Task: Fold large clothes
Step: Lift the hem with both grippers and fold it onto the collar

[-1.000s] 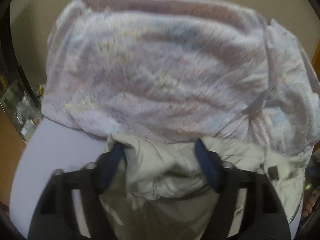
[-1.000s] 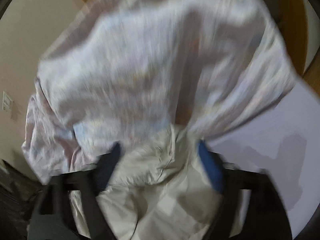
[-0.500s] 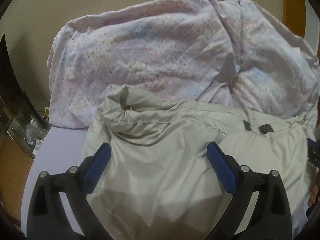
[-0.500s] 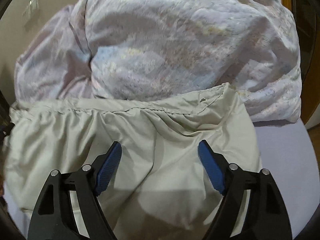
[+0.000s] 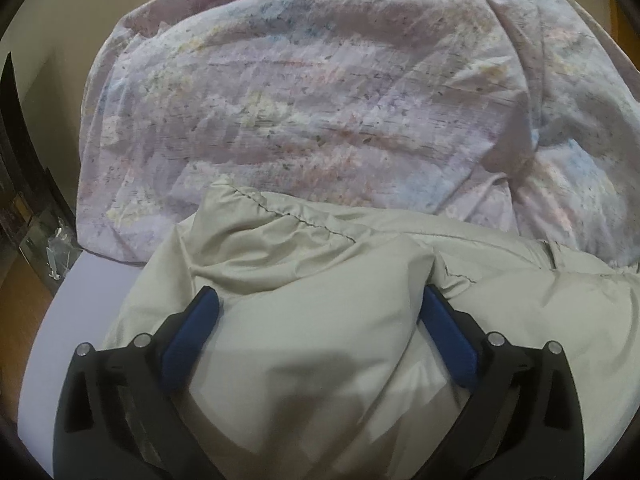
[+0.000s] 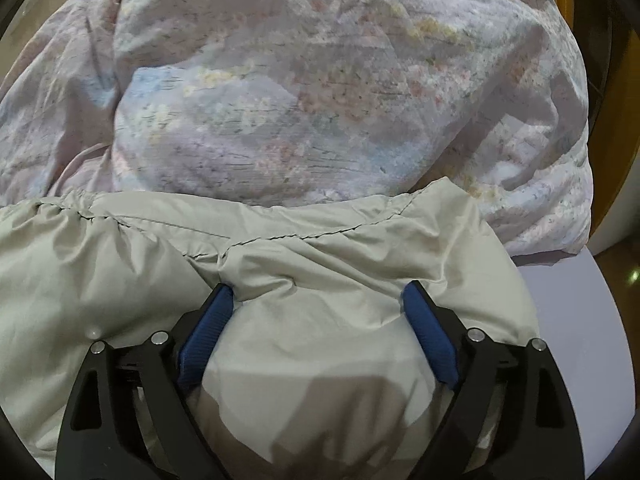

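A puffy beige jacket (image 5: 320, 248) lies on a pale lavender table (image 5: 80, 300), in front of a heap of floral lilac cloth (image 5: 320, 100). My left gripper (image 5: 319, 292) is pushed down into the jacket with its jaws wide and still opening, and a bulge of beige fabric fills the gap without being pinched. In the right wrist view the same jacket (image 6: 280, 232) has a stitched seam running across it below the floral cloth (image 6: 320, 100). My right gripper (image 6: 317, 288) also sits in the padding, jaws opening, with fabric swelling between the blue pads (image 6: 208, 332).
The table edge (image 6: 560, 320) curves round at the right, with a wooden frame (image 6: 564, 0) beyond it. At the left are wood floor (image 5: 20, 312) and a dark cluttered shelf (image 5: 44, 232). A beige wall stands behind the heap.
The jacket, bunched between the fingers a second ago, now lies spread before the floral cloth. Both grippers spread wider and sank onto the jacket, so its padding bulges up between the jaws.
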Motion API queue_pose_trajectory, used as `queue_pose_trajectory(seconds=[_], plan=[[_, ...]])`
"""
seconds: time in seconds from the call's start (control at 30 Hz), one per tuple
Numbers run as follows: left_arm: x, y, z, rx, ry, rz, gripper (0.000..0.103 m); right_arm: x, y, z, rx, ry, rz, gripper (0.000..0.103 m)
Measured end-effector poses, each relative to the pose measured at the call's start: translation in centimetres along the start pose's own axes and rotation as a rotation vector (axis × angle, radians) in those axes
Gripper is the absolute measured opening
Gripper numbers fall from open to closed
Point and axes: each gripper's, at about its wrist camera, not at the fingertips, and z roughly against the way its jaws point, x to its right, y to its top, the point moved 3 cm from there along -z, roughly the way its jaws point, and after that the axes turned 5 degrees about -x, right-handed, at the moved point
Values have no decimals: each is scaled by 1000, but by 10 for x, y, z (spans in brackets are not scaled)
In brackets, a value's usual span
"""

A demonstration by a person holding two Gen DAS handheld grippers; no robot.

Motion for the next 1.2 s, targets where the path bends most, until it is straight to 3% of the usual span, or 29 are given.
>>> queue_pose_trajectory(seconds=[0.53,1.2], plan=[[12,8,-28,11,-26,9,101,5,1,-34,1,-18,-33,99],[11,1,-58,27,-69,52,101,-8,25,-93,-37,6,-44,102]])
